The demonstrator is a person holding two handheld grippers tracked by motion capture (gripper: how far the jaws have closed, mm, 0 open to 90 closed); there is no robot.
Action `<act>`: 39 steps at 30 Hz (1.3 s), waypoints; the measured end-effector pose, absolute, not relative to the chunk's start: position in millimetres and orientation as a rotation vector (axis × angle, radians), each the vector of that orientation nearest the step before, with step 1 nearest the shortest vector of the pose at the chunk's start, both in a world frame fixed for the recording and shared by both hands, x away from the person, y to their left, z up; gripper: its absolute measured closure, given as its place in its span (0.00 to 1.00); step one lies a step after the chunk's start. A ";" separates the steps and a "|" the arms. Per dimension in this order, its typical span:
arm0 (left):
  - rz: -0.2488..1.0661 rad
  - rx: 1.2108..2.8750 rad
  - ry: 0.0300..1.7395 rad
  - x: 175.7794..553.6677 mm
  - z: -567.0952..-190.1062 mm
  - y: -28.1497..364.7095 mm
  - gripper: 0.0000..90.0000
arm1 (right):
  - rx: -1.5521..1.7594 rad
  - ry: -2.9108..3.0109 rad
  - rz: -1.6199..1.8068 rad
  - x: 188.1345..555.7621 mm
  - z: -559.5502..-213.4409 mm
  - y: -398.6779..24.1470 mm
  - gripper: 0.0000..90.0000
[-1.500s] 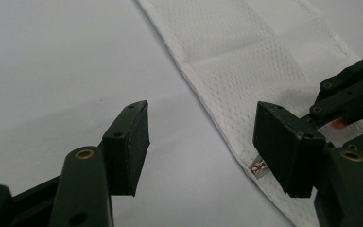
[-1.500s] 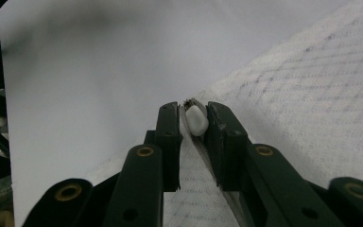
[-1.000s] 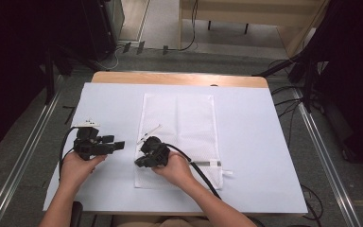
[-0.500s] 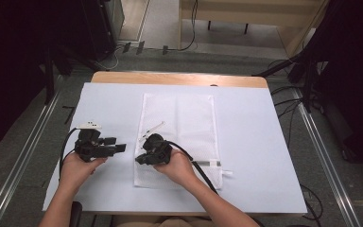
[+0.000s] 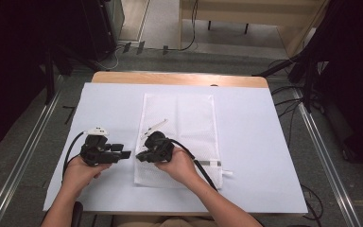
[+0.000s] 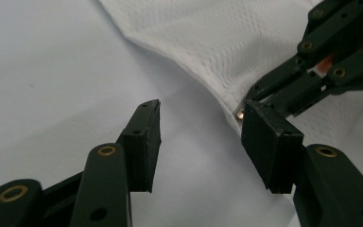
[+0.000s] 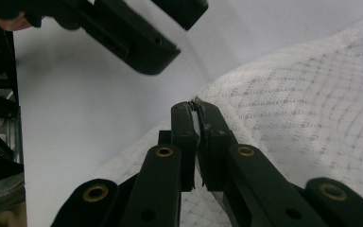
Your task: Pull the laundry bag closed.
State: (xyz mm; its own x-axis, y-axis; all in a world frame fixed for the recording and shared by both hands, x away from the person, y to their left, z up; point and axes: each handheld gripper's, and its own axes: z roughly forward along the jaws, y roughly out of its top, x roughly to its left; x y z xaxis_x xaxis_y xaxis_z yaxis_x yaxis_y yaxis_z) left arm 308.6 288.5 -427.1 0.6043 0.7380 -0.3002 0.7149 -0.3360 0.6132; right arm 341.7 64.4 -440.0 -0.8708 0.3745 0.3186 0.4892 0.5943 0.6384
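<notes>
Mesh bag (image 5: 184,127), white, lies flat on white sheet (image 5: 264,142) over the table (image 5: 179,78), long side running away from the person, near end just in front of the right hand (image 5: 182,165). Zipper strip (image 5: 210,163) with a white pull tab at the near right edge of bag.

Right gripper (image 5: 141,155): jaws closed tight, pinching left edge of the bag. In the right gripper view the pads (image 7: 184,137) meet with a thin fold of white mesh (image 7: 302,123) clamped between them; the edge is lifted a bit off the sheet at the pinch. Gripper points left, toward the left gripper.

Left gripper (image 5: 126,154): jaws part open, a clear gap between the pads, and they have just been closing. Nothing clamped. Points right, tips just beside the right gripper's tips. In the left gripper view its pads (image 6: 149,137) stand on either side of bare sheet, with the bag's raised edge (image 6: 208,52) just past the right pad; that pad sits near or against the mesh edge, contact cannot be told. Right gripper's linkage (image 6: 312,66) comes in from upper right, on the same edge.

Left hand (image 5: 82,170) wraps the left gripper's body, cable looping back on the left.

No readable writing or labels on bag, sheet or grippers. Small white tags on tops of grippers, text too small to tell.

Bag looks flat; contents cannot be told.
</notes>
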 end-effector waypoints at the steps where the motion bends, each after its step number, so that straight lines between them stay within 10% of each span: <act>1: 0.018 2.102 1.142 308.2 -428.3 287.3 0.52 | -0.731 -2.666 -1.139 342.0 -439.4 63.7 0.98; 39: -0.151 2.209 1.040 315.4 -443.8 254.5 0.69 | -0.715 -2.628 -1.215 338.5 -424.1 59.7 0.98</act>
State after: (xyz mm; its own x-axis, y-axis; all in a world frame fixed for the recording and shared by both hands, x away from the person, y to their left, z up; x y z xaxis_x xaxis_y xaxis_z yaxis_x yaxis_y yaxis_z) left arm 315.4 254.5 -443.8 0.6740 0.6391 -0.3705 0.7179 -0.4485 0.5323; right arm 338.5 59.7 -424.1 -0.8730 0.3553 0.3341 0.4847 0.5560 0.6752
